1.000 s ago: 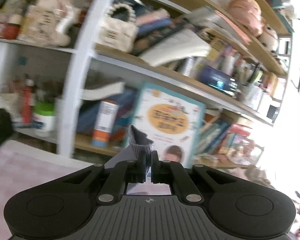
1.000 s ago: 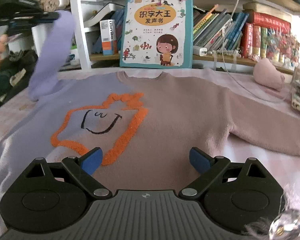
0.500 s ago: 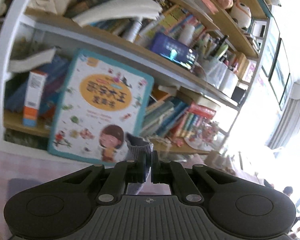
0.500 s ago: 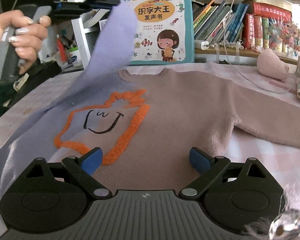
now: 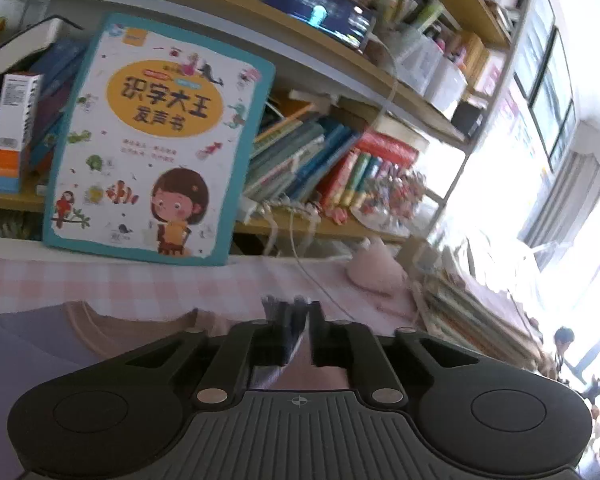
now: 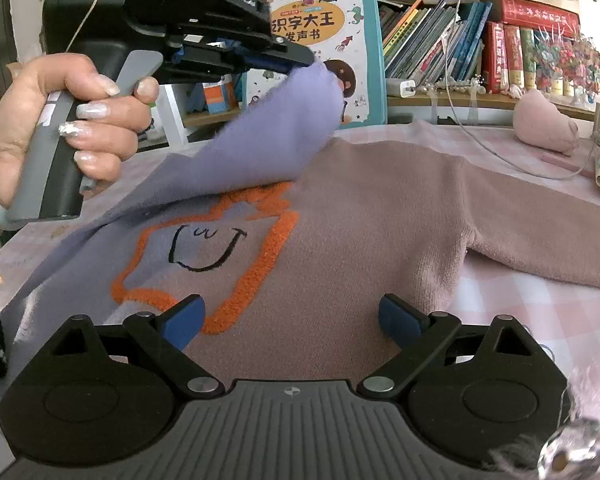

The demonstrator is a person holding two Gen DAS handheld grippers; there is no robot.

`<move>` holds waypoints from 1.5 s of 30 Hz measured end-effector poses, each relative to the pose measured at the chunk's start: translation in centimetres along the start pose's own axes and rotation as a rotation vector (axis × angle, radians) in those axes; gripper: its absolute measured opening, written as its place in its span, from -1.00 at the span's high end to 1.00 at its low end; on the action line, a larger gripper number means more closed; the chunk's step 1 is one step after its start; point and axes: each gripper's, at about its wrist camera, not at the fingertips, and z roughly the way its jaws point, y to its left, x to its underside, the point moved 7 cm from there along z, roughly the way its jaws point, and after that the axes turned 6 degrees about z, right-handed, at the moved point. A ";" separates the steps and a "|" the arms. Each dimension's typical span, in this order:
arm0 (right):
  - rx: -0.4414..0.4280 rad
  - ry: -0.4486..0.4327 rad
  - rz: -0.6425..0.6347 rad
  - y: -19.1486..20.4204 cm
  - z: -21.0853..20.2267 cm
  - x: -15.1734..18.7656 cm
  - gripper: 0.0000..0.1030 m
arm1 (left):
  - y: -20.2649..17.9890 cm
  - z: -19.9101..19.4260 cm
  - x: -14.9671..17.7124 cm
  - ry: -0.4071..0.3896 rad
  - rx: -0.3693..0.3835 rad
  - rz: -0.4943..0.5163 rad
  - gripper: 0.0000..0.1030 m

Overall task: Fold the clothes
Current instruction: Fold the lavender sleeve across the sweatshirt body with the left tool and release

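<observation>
A pink and lilac sweater (image 6: 360,216) with an orange star outline and a smiling face lies flat on the checked tablecloth (image 6: 540,304). My left gripper (image 6: 300,60) is shut on the cuff of the lilac sleeve (image 6: 268,140) and holds it up over the sweater's chest. In the left wrist view the gripper (image 5: 296,332) pinches the ribbed cuff (image 5: 288,312). My right gripper (image 6: 292,316) is open and empty, low over the sweater's hem. The pink sleeve (image 6: 540,232) lies stretched out to the right.
A bookshelf (image 6: 480,40) stands behind the table, with a large children's book (image 6: 324,32) leaning on it. A pink plush toy (image 6: 544,124) and a white cable (image 6: 500,152) lie at the back right. A stack of books (image 5: 480,308) sits at the right edge.
My left gripper has carried the lilac sleeve from the far left up and rightward, over the sweater's chest. The right gripper has stayed open in place.
</observation>
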 end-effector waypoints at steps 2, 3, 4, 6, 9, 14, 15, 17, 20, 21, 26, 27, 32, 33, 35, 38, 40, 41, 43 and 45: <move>0.005 0.002 -0.006 0.1 0.0 0.0 -0.83 | -0.3 -0.7 0.0 -0.009 0.002 0.021 0.13; 0.007 0.003 -0.008 0.1 0.1 0.0 -0.83 | -0.4 -1.3 0.0 -0.019 0.001 0.034 -0.04; 0.010 0.004 -0.011 0.1 0.1 0.0 -0.83 | -0.5 -1.8 -0.1 -0.030 0.000 0.048 -0.12; 0.015 0.006 -0.017 0.2 0.1 0.1 -0.83 | -0.2 -3.0 0.2 -0.031 -0.022 0.079 -0.21; 0.022 0.009 -0.026 0.2 0.2 0.1 -0.84 | 0.6 -4.9 1.1 -0.020 -0.081 0.133 -0.31; 0.034 0.014 -0.041 0.4 0.3 0.2 -0.84 | 2.9 -8.5 4.0 0.015 -0.262 0.255 -0.34; 0.036 0.015 -0.043 0.4 0.3 0.2 -0.84 | 3.6 -9.3 4.7 0.026 -0.306 0.273 -0.34; 0.040 0.014 -0.044 0.4 0.3 0.2 -0.84 | 5.0 -10.8 5.9 0.049 -0.382 0.295 -0.34; 0.044 0.008 -0.035 0.3 0.2 0.1 -0.84 | 7.4 -13.0 7.6 0.089 -0.438 0.243 -0.34; 0.047 0.005 -0.031 0.2 0.2 0.1 -0.84 | 8.4 -13.8 8.2 0.102 -0.453 0.216 -0.34; 0.078 -0.017 -0.007 -0.3 -0.4 -0.5 -0.82 | 11.5 -16.6 10.3 0.145 -0.522 0.149 -0.34; 0.086 -0.022 -0.002 -0.5 -0.5 -0.7 -0.80 | 11.9 -16.8 10.6 0.151 -0.527 0.141 -0.34; 0.186 -0.045 -0.016 -1.9 -1.5 -1.4 -0.78 | 13.2 -17.4 11.7 0.165 -0.529 0.105 -0.34; 0.212 -0.047 -0.020 -2.3 -1.6 -1.5 -0.78 | 13.2 -17.4 11.7 0.165 -0.525 0.104 -0.34; 0.249 -0.042 -0.011 -3.3 -2.0 -1.5 -0.78 | 13.2 -17.3 11.8 0.165 -0.519 0.109 -0.34; 0.295 -0.035 0.004 -4.6 -2.4 -1.4 -0.73 | 12.9 -17.1 12.0 0.159 -0.501 0.122 -0.34; 0.315 -0.028 0.011 -5.1 -2.5 -1.2 -0.57 | 12.9 -16.9 12.0 0.148 -0.484 0.115 -0.33; 0.320 -0.023 0.014 -5.3 -2.6 -1.2 -0.53 | 13.0 -16.8 12.0 0.143 -0.475 0.102 -0.33; 0.322 -0.014 0.019 -5.4 -2.5 -1.1 -0.35 | 13.2 -16.7 12.1 0.137 -0.457 0.079 -0.18; 0.319 0.007 0.024 -5.4 -2.1 -0.9 -0.04 | 13.3 -16.4 12.2 0.140 -0.443 0.075 0.05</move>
